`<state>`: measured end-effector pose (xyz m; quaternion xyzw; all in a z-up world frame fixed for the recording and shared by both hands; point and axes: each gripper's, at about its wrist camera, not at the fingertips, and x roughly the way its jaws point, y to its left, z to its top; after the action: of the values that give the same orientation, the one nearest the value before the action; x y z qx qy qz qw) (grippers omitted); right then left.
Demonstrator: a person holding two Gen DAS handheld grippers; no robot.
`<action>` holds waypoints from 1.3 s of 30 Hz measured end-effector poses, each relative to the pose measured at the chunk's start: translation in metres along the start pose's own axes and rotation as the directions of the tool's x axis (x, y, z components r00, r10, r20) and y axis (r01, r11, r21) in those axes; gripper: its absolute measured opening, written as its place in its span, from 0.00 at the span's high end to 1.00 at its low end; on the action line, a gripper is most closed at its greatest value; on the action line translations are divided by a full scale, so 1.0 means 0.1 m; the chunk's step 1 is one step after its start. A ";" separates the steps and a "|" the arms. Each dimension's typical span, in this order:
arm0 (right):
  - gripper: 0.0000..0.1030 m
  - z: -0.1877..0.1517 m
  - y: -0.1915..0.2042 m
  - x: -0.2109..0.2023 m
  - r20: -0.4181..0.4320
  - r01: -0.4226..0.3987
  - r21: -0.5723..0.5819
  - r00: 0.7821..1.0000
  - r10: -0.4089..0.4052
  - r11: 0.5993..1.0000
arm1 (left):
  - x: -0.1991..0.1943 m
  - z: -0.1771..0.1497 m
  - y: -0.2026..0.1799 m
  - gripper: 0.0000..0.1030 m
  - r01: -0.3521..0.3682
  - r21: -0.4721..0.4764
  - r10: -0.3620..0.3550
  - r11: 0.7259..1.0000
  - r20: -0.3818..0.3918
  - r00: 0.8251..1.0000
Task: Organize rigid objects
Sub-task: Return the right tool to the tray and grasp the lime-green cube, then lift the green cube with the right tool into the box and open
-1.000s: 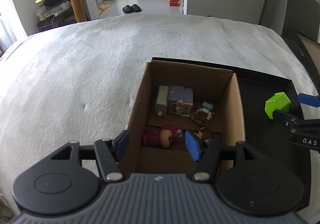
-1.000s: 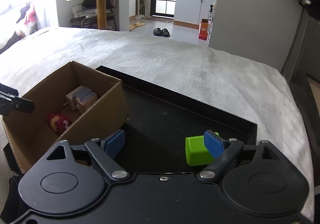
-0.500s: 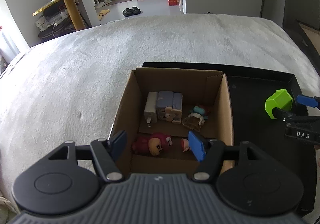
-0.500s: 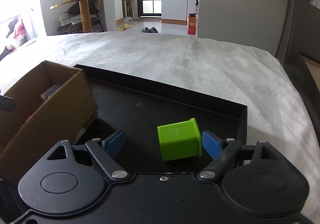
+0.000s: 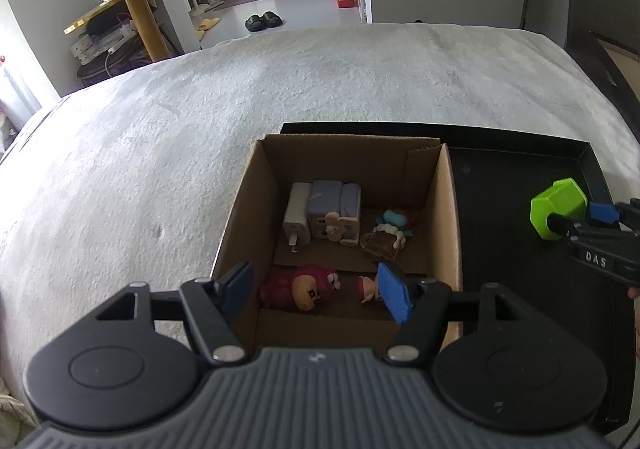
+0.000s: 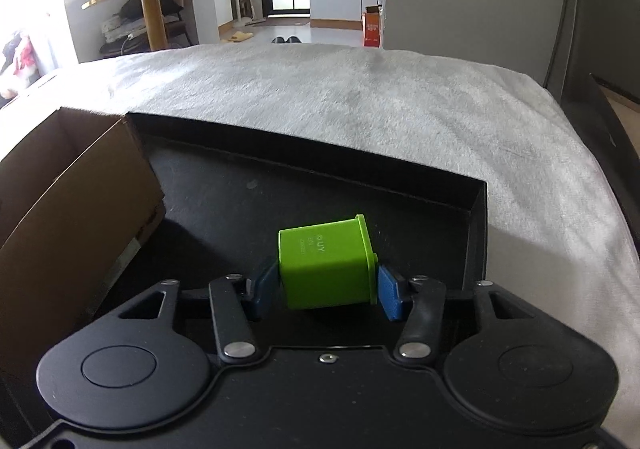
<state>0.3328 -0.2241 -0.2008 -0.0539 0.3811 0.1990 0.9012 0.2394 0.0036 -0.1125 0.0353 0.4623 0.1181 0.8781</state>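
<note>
In the black tray (image 6: 476, 209), the right claw (image 6: 328, 285) has just closed onto the green block (image 6: 326, 265) between its pads.

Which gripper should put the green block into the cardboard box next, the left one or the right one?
The right hand-held gripper. Its jaws have just closed on the green block in the black tray. The left hand-held gripper hangs open and empty over the cardboard box, so it would probably need to make room.

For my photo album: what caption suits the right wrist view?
Right gripper closing its blue pads on a green block in the black tray, beside a cardboard box.
</note>
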 end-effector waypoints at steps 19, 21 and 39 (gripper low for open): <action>0.48 -0.16 0.16 -0.18 -0.070 -0.053 -0.021 0.996 0.051 0.998 | -0.03 0.00 0.04 0.33 -0.011 0.000 0.011 1.000 0.002 1.000; 0.46 -0.16 0.16 -0.15 -0.065 -0.054 -0.024 0.997 0.052 0.998 | -0.01 0.00 0.05 0.33 -0.014 0.000 0.014 1.000 0.004 1.000; 0.51 -0.12 0.25 -0.07 -0.081 -0.003 -0.057 0.997 -0.002 0.998 | 0.03 -0.04 0.29 0.33 -0.002 -0.046 0.002 0.999 0.004 1.000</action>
<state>0.3105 -0.2067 -0.2027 -0.0875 0.4116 0.2077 0.8830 0.2328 0.0323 -0.1115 0.0158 0.4575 0.1294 0.8796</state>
